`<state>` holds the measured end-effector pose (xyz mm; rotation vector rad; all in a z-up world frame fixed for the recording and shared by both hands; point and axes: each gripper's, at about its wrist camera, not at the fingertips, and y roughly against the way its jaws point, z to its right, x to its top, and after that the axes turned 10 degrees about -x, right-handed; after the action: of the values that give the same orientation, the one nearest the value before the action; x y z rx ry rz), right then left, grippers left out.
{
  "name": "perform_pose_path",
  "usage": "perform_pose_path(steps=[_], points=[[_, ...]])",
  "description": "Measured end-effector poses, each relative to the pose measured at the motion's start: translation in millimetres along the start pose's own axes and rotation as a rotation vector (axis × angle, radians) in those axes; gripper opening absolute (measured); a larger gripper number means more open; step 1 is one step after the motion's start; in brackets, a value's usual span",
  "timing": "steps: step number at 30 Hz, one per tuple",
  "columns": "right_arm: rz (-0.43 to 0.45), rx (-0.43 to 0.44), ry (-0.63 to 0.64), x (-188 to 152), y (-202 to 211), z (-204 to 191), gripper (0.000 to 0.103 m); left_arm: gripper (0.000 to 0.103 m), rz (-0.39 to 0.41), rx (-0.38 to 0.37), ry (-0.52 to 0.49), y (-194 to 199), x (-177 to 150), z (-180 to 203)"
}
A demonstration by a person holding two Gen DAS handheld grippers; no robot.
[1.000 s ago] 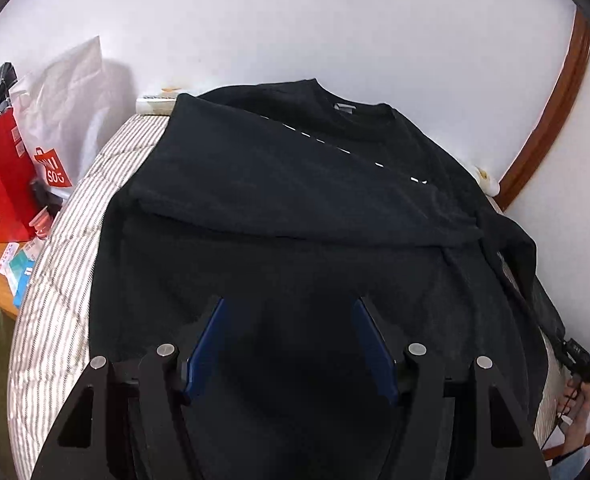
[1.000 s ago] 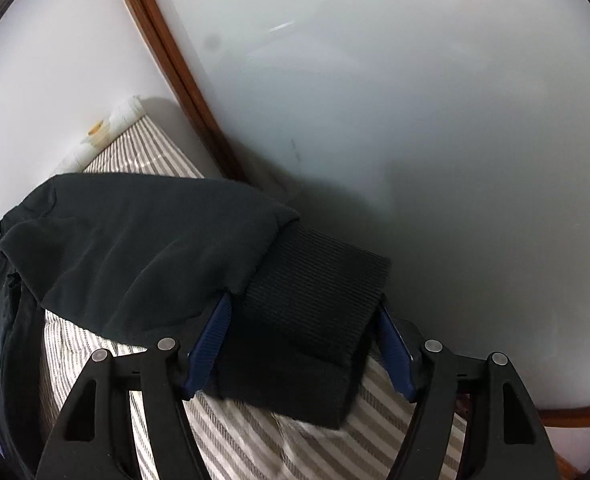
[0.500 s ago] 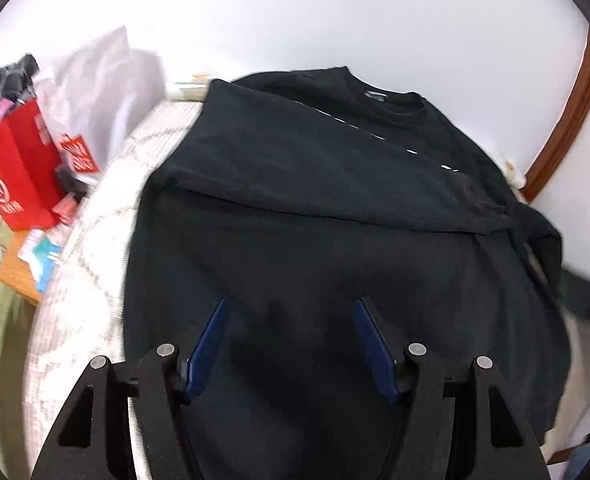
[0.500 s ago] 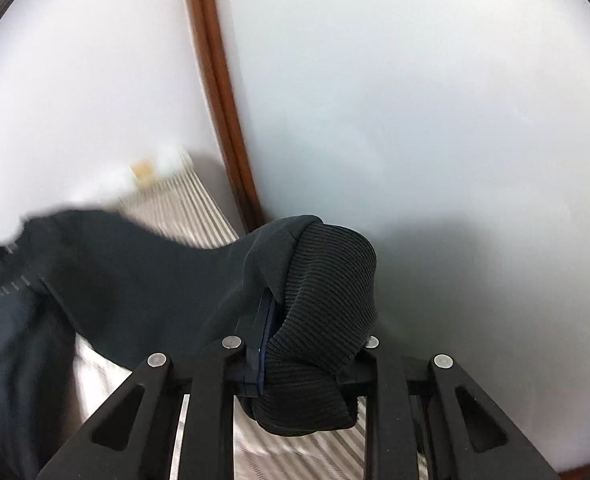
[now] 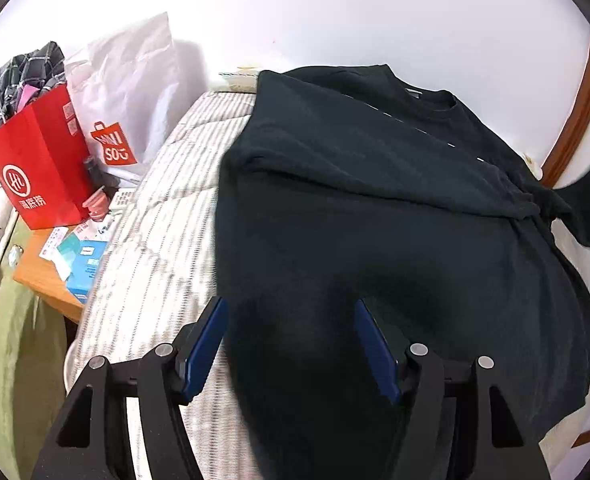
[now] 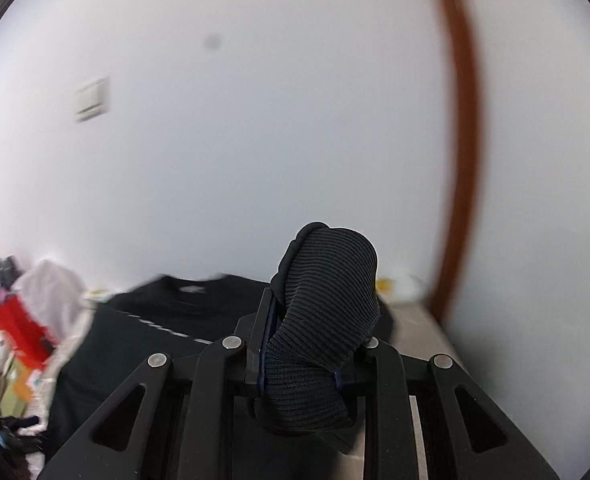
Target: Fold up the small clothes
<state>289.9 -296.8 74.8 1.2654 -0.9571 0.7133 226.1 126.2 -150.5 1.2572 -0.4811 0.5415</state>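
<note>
A black sweatshirt [image 5: 395, 216] lies spread on the striped bed [image 5: 167, 224], its left sleeve folded across the chest. My left gripper [image 5: 291, 344] is open and empty, hovering over the sweatshirt's lower hem. My right gripper [image 6: 307, 344] is shut on the ribbed cuff [image 6: 327, 304] of the right sleeve and holds it lifted above the bed. That raised sleeve [image 5: 587, 200] shows at the right edge of the left wrist view. The sweatshirt's body [image 6: 155, 320] shows low and to the left in the right wrist view.
A red paper bag [image 5: 35, 168] and a white shopping bag [image 5: 127, 92] stand left of the bed on a wooden side table [image 5: 43, 276] with small boxes. White walls lie behind, with a brown wooden trim [image 6: 459, 120] at the right.
My right gripper closed on the sleeve cuff, lifted it off the bed and swung left toward the sweatshirt's body. My left gripper shifted left over the lower hem, staying open.
</note>
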Motion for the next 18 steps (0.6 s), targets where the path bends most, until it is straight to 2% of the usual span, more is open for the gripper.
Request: perform_pose_path(steps=[5, 9, 15, 18], points=[[0.001, 0.163, 0.087, 21.5, -15.4, -126.3, 0.023, 0.067, 0.029, -0.002, -0.018, 5.5, -6.2, -22.5], [-0.014, 0.241, 0.174, 17.7, -35.6, -216.2, 0.023, 0.068, 0.038, -0.023, 0.008, 2.8, -7.6, -40.9], [-0.056, 0.362, 0.253, -14.5, -60.3, -301.5, 0.023, 0.069, 0.059, -0.042, 0.045, -0.6, -3.5, -54.7], [-0.131, 0.433, 0.253, -39.6, -87.3, -336.0, 0.023, 0.069, 0.060, -0.045, 0.052, -3.3, -1.7, -56.2]])
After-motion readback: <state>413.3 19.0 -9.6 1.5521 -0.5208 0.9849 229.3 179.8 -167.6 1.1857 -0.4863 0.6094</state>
